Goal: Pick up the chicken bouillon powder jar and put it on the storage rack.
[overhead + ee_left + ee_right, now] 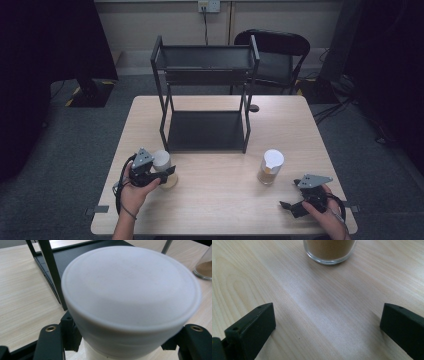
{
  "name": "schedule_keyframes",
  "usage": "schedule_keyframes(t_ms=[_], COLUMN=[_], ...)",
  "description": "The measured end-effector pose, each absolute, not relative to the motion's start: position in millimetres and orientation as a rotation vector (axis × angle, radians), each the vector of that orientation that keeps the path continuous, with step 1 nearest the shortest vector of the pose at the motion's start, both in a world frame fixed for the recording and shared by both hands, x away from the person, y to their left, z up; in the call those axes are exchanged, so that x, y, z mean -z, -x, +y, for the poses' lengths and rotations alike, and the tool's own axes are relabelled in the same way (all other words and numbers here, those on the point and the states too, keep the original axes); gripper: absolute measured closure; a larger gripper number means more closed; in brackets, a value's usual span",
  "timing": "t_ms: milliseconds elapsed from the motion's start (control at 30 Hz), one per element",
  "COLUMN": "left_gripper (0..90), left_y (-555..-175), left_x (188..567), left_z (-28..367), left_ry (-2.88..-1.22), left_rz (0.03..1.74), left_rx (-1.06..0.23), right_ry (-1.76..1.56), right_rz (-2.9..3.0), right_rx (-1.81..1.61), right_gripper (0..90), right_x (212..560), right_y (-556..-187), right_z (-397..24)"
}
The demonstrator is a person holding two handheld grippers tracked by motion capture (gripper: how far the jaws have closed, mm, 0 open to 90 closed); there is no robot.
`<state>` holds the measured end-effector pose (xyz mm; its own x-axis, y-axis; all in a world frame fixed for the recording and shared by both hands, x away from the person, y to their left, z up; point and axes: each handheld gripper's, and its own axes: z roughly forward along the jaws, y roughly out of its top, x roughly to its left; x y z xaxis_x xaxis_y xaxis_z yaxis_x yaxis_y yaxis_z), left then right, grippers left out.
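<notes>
Pale wooden table (220,195) carries a black two-tier metal rack (205,95). Your left gripper (152,175) pinches a white-lidded jar (162,162); gripped under the lid (130,287), it could tip. Your right gripper (324,327) gapes before a second glass jar of brown powder (329,250); rushing could topple it.

The light wooden tabletop (215,200) carries a black two-tier rack (205,100) at its far middle; in front of the rack stand two white-lidded jars, left (162,167) and right (270,167).

table (220,200) | black 2-tier rack (205,95); folding chair (280,50) behind
</notes>
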<state>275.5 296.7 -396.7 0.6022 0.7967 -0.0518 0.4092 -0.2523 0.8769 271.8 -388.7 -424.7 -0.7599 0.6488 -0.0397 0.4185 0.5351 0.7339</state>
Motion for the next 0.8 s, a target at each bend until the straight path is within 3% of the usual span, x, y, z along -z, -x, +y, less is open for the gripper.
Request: schedule_keyframes(t_ms=[800], left_gripper=[35.0], left_y=[-313], left_x=[366], left_z=[275], left_ry=[-1.892], left_rz=[0.921], left_rx=[-0.457], right_ry=[-0.886], right_rz=[2.469], right_rx=[-1.059], right_gripper=[0.0], right_x=[425], right_y=[-272], right_z=[-389])
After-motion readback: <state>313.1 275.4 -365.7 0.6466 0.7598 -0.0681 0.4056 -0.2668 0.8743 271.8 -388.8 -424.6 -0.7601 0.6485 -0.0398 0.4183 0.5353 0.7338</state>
